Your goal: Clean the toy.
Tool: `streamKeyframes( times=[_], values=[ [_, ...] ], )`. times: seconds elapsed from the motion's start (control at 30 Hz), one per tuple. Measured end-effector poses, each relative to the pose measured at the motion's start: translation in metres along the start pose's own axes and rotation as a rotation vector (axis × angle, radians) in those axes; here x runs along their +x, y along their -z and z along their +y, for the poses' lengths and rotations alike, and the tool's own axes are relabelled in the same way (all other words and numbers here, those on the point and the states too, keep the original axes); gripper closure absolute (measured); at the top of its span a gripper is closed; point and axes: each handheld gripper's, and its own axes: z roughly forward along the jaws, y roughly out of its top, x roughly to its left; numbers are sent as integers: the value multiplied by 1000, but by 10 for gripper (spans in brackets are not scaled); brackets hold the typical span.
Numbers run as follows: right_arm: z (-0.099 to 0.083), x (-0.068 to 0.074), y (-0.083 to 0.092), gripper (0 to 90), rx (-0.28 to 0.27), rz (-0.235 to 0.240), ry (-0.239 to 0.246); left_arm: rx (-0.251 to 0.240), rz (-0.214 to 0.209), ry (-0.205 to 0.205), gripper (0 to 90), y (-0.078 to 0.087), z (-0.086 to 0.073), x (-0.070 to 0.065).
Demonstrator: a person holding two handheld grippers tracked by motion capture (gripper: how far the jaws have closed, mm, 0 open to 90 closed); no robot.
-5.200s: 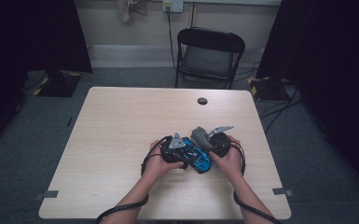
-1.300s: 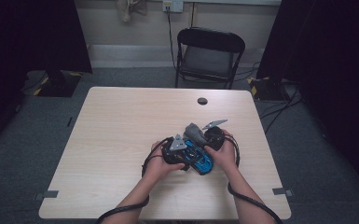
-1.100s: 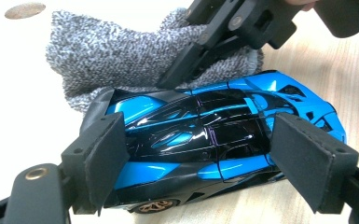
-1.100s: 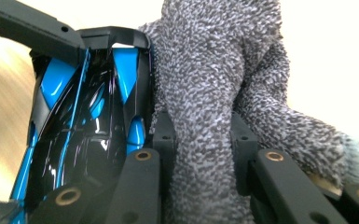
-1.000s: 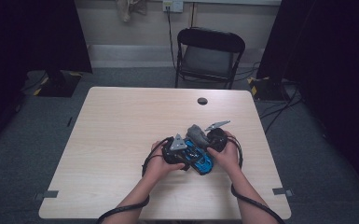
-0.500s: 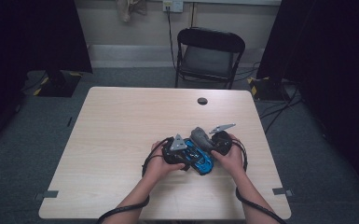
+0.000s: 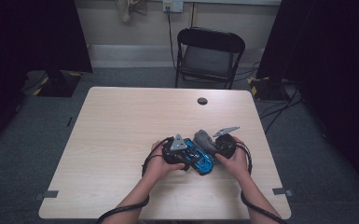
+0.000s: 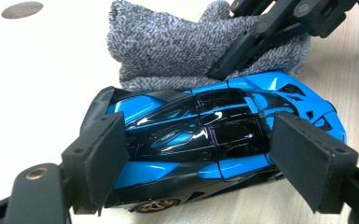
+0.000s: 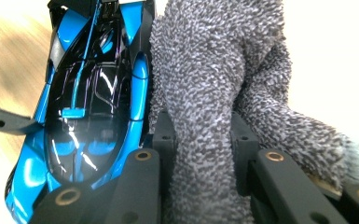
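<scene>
Risk first: our left gripper (image 8: 200, 163) clamps the glossy blue-and-black toy car (image 8: 205, 140); our right gripper (image 9: 203, 144) pinches the grey knitted cloth (image 9: 214, 88) against the car's side, and hard rubbing could twist it loose.

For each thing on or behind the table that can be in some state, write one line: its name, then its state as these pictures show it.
Blue toy car: on its wheels on the table, clamped between the left gripper's jaws.
Grey cloth: bunched, pinched, pressed against the car's side.
Left gripper: shut on the car.
Right gripper: shut on the cloth.
Folding chair: unfolded, unoccupied.
</scene>
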Motion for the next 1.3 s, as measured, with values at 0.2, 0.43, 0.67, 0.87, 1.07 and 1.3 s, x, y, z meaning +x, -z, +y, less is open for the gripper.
streamKeyframes(
  times=[0.2, 0.43, 0.67, 0.87, 1.07, 1.3],
  values=[
    [-7, -1, 5, 714, -10, 3, -10, 5, 0, -2, 189, 0, 1, 0],
    [-13, -1, 10, 714, -4, 3, -4, 4, -2, -7, 198, 1, 0, 0],
    [-17, 0, 14, 713, -4, -2, -5, 7, -2, -7, 198, 0, 1, 0],
    [-20, 1, 17, 713, -2, -9, -5, 10, -2, -8, 198, 0, 1, 0],
    [-25, 0, 21, 712, -3, -5, -12, 9, -3, -6, 198, 0, 1, 1],
    [-31, 0, 26, 712, -6, 1, -18, 12, -3, -9, 198, 1, 1, 1]
  ],
)
